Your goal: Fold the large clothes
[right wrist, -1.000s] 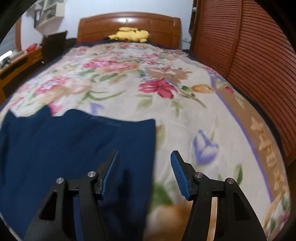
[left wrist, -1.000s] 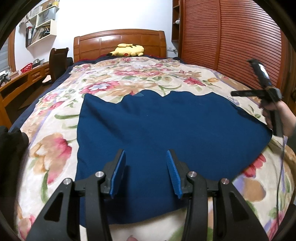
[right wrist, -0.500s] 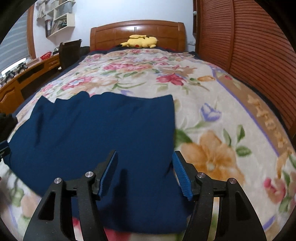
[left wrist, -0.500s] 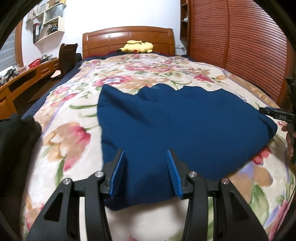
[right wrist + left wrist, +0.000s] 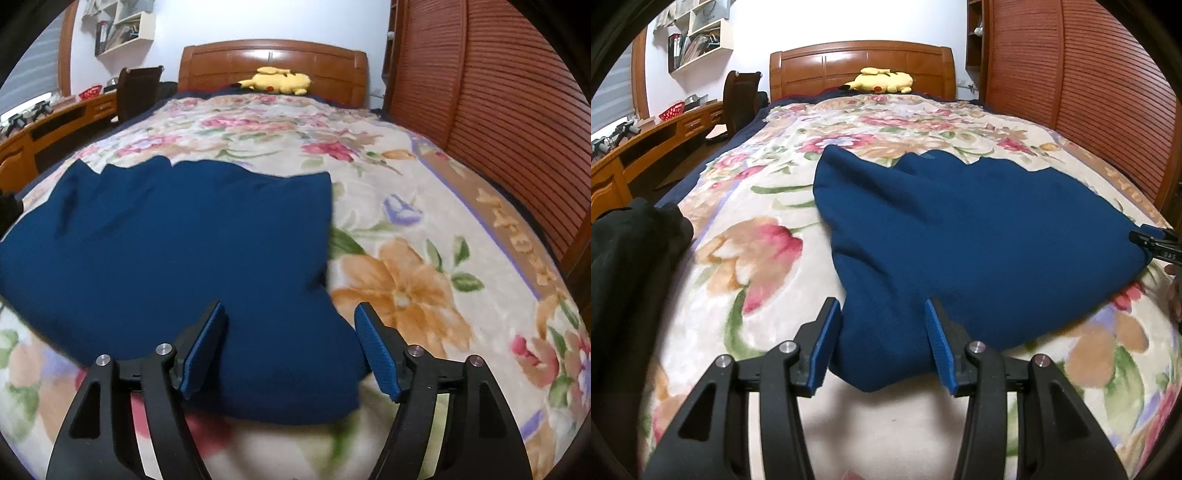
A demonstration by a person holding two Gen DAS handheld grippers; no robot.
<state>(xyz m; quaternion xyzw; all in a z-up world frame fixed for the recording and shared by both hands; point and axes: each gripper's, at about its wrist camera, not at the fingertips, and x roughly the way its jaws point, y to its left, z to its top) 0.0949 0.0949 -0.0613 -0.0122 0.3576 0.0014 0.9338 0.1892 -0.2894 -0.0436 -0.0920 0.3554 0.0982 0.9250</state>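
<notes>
A dark blue garment (image 5: 960, 240) lies spread flat on the floral bedspread (image 5: 746, 258). My left gripper (image 5: 881, 317) hovers low over its near left corner. That corner lies between the open jaws, and the pads do not press on it. In the right wrist view the same blue garment (image 5: 166, 251) fills the left half. My right gripper (image 5: 291, 317) is over its near right corner. Its jaws are opening wide with cloth between them, not pinched. The right gripper's tip (image 5: 1156, 243) also shows at the garment's right edge in the left wrist view.
A yellow plush toy (image 5: 882, 79) rests against the wooden headboard (image 5: 860, 62). Slatted wooden doors (image 5: 498, 110) run along the right of the bed. A desk (image 5: 646, 144) and chair (image 5: 738, 96) stand on the left. Black clothing (image 5: 624, 280) lies at the bed's near left.
The left gripper slid left to the garment's near left corner. The right gripper swung left and back onto the near right corner, and its jaws spread wider.
</notes>
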